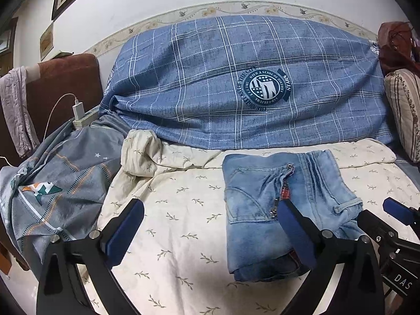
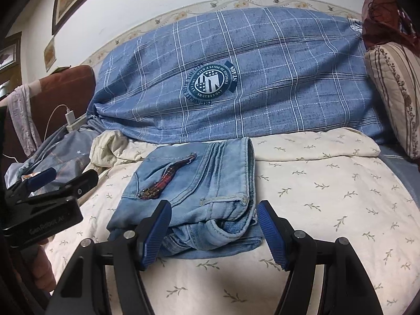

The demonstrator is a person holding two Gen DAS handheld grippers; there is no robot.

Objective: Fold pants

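The light blue jeans (image 1: 262,210) lie folded into a compact bundle on the cream leaf-print bedsheet (image 1: 170,236), zipper fly showing on top. My left gripper (image 1: 212,233) is open and empty, its right finger over the bundle's near edge. In the right wrist view the jeans (image 2: 199,191) sit straight ahead; my right gripper (image 2: 214,233) is open and empty, its jaws on either side of the bundle's near end. The left gripper also shows there at the left edge (image 2: 65,178), and the right gripper shows in the left wrist view at the right edge (image 1: 383,215).
A blue checked duvet (image 1: 249,84) is heaped along the wall behind. A grey patterned cover (image 1: 57,189) lies at left beside a white charger and cable (image 1: 78,110). A striped pillow (image 1: 404,110) stands at right. A brown headboard (image 1: 60,89) is at left.
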